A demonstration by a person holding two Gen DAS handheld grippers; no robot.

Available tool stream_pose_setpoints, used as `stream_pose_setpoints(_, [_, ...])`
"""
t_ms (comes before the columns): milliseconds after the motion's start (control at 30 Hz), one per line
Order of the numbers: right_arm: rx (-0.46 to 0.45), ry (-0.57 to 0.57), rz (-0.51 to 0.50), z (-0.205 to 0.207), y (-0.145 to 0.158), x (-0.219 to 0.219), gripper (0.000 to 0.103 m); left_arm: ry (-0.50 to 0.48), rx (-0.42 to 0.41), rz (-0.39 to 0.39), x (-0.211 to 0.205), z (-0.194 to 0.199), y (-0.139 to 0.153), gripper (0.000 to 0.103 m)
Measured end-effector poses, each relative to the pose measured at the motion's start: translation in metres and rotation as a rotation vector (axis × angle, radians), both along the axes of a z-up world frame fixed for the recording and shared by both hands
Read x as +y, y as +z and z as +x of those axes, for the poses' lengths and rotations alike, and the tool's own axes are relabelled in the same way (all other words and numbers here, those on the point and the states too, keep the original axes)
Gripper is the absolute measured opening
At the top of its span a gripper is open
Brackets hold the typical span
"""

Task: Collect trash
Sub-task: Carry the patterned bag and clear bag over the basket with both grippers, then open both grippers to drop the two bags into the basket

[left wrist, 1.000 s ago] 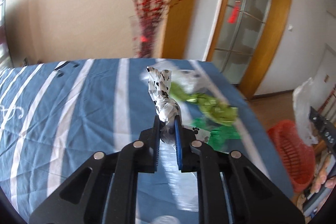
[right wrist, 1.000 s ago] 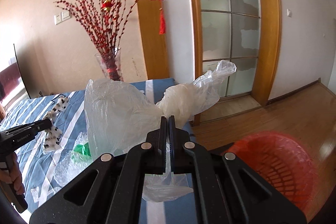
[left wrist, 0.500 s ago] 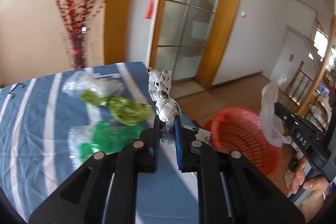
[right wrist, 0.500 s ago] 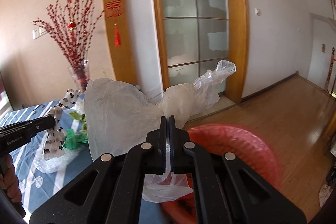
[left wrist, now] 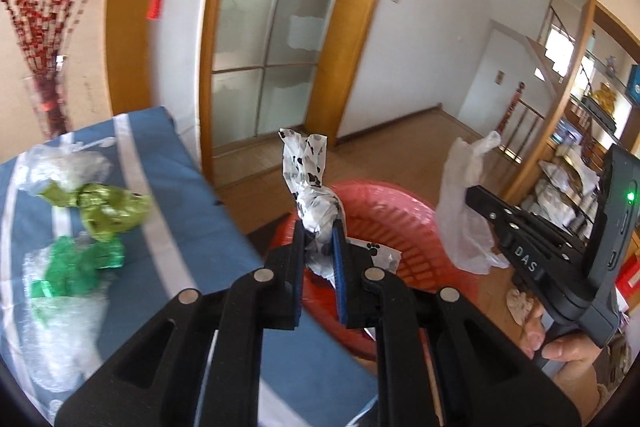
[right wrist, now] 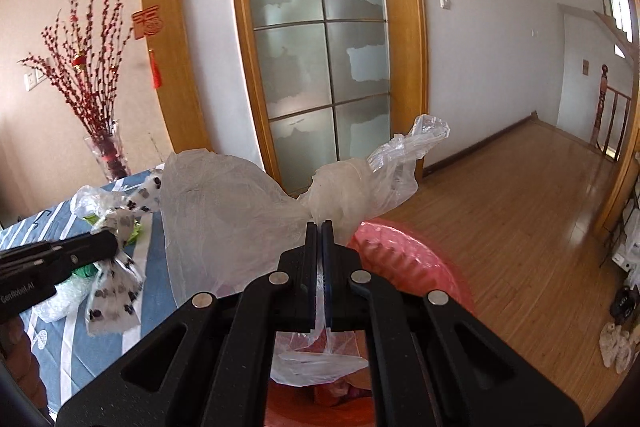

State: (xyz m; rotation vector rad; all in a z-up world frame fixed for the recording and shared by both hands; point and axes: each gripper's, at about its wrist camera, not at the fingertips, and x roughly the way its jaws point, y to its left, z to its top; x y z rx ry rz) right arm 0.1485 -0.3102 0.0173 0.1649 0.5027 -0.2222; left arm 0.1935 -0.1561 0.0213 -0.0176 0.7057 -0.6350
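My left gripper (left wrist: 318, 227) is shut on a white wrapper with black spots (left wrist: 308, 183), held up over the near rim of a red plastic basket (left wrist: 384, 223) on the floor. My right gripper (right wrist: 319, 227) is shut on a crumpled clear plastic bag (right wrist: 240, 203), above the same red basket (right wrist: 404, 259). In the left wrist view the right gripper (left wrist: 480, 197) shows at the right with its bag (left wrist: 464, 207). In the right wrist view the left gripper (right wrist: 108, 241) shows at the left with the spotted wrapper (right wrist: 116, 287).
A table with a blue striped cloth (left wrist: 168, 187) stands left of the basket, bearing green foil wrappers (left wrist: 108, 211) and clear plastic scraps (left wrist: 60, 307). A vase of red branches (right wrist: 100, 147) stands at its far end. Wooden floor (right wrist: 520, 211) spreads to the right.
Both grippers have swung right, off the table and over the red basket, each still holding its piece of trash. The basket now lies right under them.
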Motion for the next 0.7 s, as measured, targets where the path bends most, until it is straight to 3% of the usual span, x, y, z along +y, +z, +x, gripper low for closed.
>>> stream_pose_setpoints(567, [0.030,-0.010,0.117,0.010,-0.020,-0.039,0.003,-0.111,0.102,0.058,-0.066,0.018,-0.049,0.016])
stream_pose_setpoints(700, [0.041,-0.023,0.128,0.011,-0.024,-0.044,0.005,-0.104,0.115,0.074,-0.070,0.021,-0.055,0.024])
